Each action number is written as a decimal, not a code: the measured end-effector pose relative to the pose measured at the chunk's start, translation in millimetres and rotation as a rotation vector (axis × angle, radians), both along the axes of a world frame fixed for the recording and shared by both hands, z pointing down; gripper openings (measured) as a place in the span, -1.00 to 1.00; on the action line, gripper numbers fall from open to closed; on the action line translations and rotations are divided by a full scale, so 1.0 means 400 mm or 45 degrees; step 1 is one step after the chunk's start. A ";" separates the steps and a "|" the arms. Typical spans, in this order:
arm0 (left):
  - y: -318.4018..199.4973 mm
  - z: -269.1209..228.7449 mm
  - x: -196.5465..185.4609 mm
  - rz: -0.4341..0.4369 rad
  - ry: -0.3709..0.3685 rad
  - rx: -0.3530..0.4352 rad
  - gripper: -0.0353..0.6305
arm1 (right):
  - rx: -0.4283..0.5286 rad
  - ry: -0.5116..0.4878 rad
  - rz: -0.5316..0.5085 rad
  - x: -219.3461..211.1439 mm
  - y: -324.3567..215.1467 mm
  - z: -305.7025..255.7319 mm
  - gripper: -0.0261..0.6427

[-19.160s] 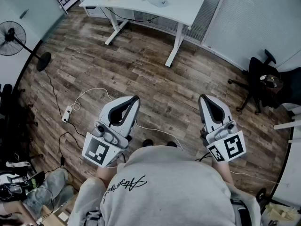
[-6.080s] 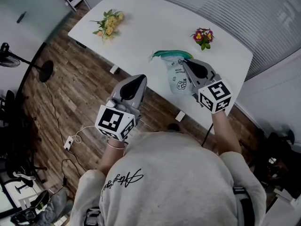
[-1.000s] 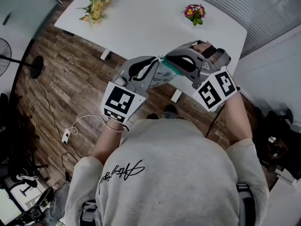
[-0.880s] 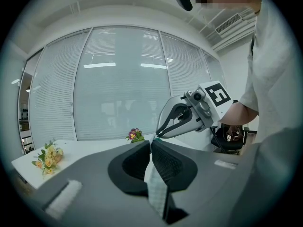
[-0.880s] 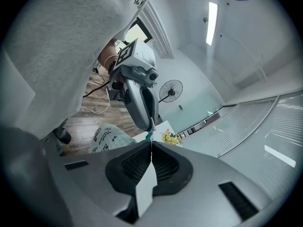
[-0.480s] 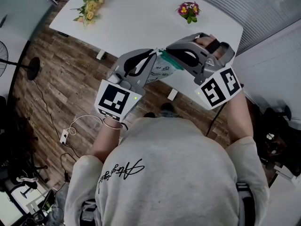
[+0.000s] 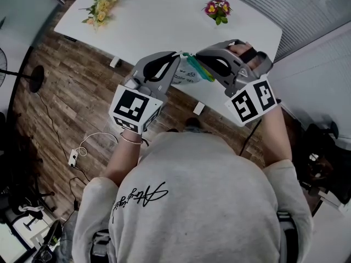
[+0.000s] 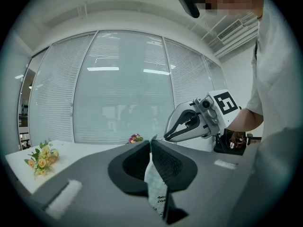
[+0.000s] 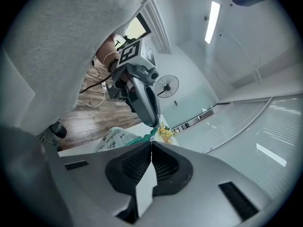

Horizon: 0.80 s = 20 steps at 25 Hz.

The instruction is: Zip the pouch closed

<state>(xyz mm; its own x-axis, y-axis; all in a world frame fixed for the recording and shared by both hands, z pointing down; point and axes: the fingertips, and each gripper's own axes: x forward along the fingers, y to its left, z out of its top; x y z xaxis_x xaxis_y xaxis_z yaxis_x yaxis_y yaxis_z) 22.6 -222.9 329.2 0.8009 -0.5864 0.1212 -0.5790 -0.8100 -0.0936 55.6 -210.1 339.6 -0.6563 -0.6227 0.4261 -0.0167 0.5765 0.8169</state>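
Green zip edge [image 7: 197, 68] of the pouch [image 7: 184, 79], held above the tabletop [image 7: 164, 21] rim, shows longer than a second ago. My left gripper [image 7: 175, 55] keeps its jaws clamped on the white side. My right gripper [image 7: 199, 55], jaws clamped on a white tab [image 9: 143, 186], has drifted away, so zipping looks begun.

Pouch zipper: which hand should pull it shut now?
Right, probably. The right gripper is pinched shut at the pouch's green zipper strip, so it could slide along it. The left gripper is shut on the pouch's end, holding it steady.
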 end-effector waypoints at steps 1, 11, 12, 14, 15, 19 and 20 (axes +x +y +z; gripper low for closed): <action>-0.003 0.007 0.000 -0.002 -0.005 -0.008 -0.85 | -0.008 -0.005 0.008 0.002 0.000 0.008 -0.90; -0.020 0.023 -0.004 -0.032 -0.073 -0.006 -0.85 | -0.036 -0.037 0.036 0.030 -0.004 0.034 -0.90; -0.019 0.023 -0.002 -0.033 -0.078 -0.005 -0.85 | -0.036 -0.041 0.040 0.031 -0.004 0.035 -0.90; -0.021 0.026 -0.004 -0.043 -0.082 -0.006 -0.85 | -0.038 -0.048 0.043 0.032 -0.005 0.037 -0.90; -0.024 0.028 -0.006 -0.049 -0.083 -0.008 -0.85 | -0.040 -0.050 0.043 0.032 -0.005 0.039 -0.90; -0.026 0.030 -0.003 -0.052 -0.120 0.017 -0.85 | -0.049 -0.057 0.043 0.037 -0.004 0.043 -0.90; -0.027 0.029 -0.003 -0.053 -0.117 0.018 -0.85 | -0.048 -0.062 0.043 0.037 -0.005 0.042 -0.90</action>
<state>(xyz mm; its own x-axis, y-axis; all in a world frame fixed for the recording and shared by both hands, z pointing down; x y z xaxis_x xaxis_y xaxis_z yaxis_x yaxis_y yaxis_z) 21.6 -233.7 340.9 0.7616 -0.6211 0.1847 -0.6005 -0.7836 -0.1592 70.3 -212.1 356.4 -0.6555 -0.6291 0.4178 -0.0761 0.6054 0.7923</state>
